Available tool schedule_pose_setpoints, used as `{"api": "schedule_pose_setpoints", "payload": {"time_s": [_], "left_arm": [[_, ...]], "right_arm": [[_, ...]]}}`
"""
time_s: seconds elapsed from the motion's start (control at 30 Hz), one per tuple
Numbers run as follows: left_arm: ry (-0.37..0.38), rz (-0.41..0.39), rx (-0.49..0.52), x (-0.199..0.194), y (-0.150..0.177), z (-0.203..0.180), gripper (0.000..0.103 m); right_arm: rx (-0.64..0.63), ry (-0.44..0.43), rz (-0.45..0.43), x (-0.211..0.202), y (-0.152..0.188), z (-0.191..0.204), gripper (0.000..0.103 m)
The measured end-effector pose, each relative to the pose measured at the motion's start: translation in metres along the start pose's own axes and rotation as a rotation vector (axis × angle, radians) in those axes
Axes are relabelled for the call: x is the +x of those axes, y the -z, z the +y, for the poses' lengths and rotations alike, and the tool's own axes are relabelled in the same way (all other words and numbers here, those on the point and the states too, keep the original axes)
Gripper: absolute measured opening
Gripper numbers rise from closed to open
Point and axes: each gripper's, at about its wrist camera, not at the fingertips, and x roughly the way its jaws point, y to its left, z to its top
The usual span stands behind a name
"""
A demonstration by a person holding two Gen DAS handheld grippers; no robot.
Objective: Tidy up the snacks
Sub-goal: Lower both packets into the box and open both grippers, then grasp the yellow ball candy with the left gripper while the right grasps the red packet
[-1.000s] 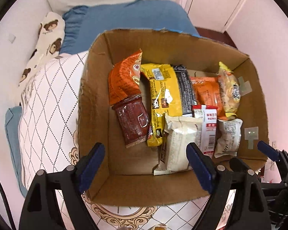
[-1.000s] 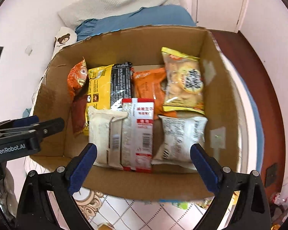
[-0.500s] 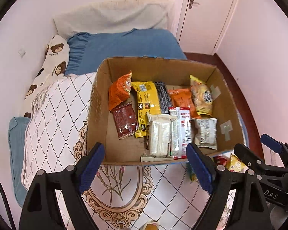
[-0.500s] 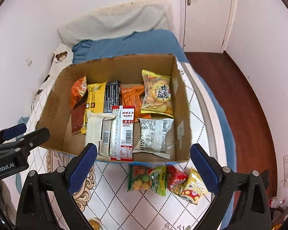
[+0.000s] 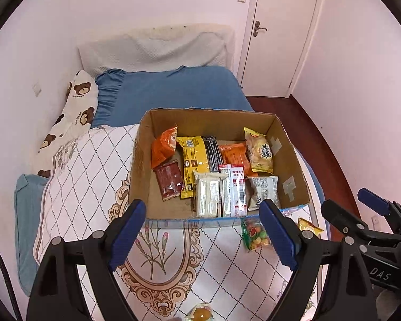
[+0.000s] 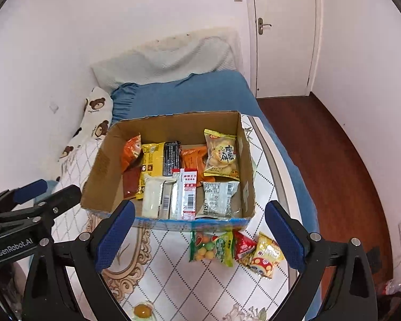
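An open cardboard box [image 6: 99,171] sits on the quilted bed cover and holds several snack packs, among them an egg-biscuit bag [image 6: 222,155] and a white-and-red pack [image 6: 188,198]. Loose on the cover in front of the box lie a green candy pack [image 6: 209,248], a red pack [image 6: 243,246] and a yellow pack [image 6: 267,258]. My right gripper [image 6: 200,206] hangs open and empty above the box's near edge. Beside it on the left, my left gripper [image 5: 201,203] is also open and empty. A small yellow sweet [image 6: 143,310] lies near the bottom.
A bear-print pillow [image 5: 74,117] and a blue blanket [image 5: 173,91] lie beyond the box. The bed's right edge drops to a dark wooden floor [image 6: 334,160]. A closed white door [image 6: 283,34] stands at the back right. Walls close the left side.
Both grippers have risen and drawn back from the box, which now looks smaller. The loose packs in front of the box have come into view. Both stay open.
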Motion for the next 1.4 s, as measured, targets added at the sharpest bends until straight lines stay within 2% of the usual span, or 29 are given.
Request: {"api": "schedule_pose_setpoints", "payload": {"time_s": [0.1, 0.17, 0.27, 0.3, 0.43, 0.53, 0.57, 0.6, 0.7, 0.87, 0.97, 1.0, 1.1, 1.2, 1.3, 1.4], "left_arm": [[-0.021, 0.040, 0.009, 0.006, 0.018, 0.001, 0.087], [-0.034, 0.102, 0.018, 0.020, 0.042, 0.003, 0.087], [-0.045, 0.257, 0.048, 0.058, 0.094, 0.009, 0.087], [-0.036, 0.334, 0.055, 0.077, 0.120, 0.012, 0.087], [-0.001, 0.545, 0.078, 0.128, 0.194, 0.015, 0.085], [0.040, 0.679, 0.066, 0.159, 0.230, 0.017, 0.081], [0.058, 0.707, 0.053, 0.166, 0.238, 0.018, 0.078], [0.076, 0.739, 0.024, 0.175, 0.245, 0.021, 0.059], [0.081, 0.741, -0.001, 0.184, 0.250, 0.023, 0.049], [0.088, 0.709, -0.027, 0.179, 0.232, 0.020, 0.047], [0.096, 0.684, -0.034, 0.177, 0.216, 0.014, 0.046], [0.096, 0.672, -0.040, 0.177, 0.211, 0.013, 0.046], [0.101, 0.651, -0.055, 0.179, 0.195, 0.009, 0.046], [0.105, 0.634, -0.069, 0.186, 0.177, 0.005, 0.046], [0.111, 0.619, -0.081, 0.192, 0.159, -0.002, 0.046], [0.108, 0.603, -0.089, 0.198, 0.150, -0.002, 0.046]], "right_arm": [[0.012, -0.009, 0.025, -0.001, 0.012, -0.005, 0.100], [0.018, -0.010, 0.071, 0.007, 0.029, -0.010, 0.100], [0.032, 0.018, 0.191, 0.037, 0.073, -0.023, 0.100], [0.041, 0.024, 0.231, 0.047, 0.086, -0.027, 0.100], [0.063, 0.063, 0.461, 0.115, 0.160, -0.047, 0.100], [0.084, 0.078, 0.571, 0.152, 0.197, -0.058, 0.100], [0.097, 0.070, 0.596, 0.161, 0.206, -0.061, 0.100], [0.103, 0.067, 0.614, 0.169, 0.215, -0.063, 0.103], [0.101, 0.064, 0.624, 0.178, 0.220, -0.064, 0.103], [0.116, 0.046, 0.664, 0.197, 0.225, -0.071, 0.103], [0.121, 0.016, 0.717, 0.203, 0.222, -0.076, 0.103], [0.140, -0.006, 0.708, 0.197, 0.218, -0.079, 0.099], [0.200, -0.054, 0.587, 0.174, 0.193, -0.093, 0.061], [0.301, -0.117, 0.424, 0.140, 0.169, -0.110, 0.060], [0.282, -0.101, 0.287, 0.123, 0.140, -0.114, 0.059], [0.246, -0.105, 0.241, 0.131, 0.117, -0.114, 0.059]]}}
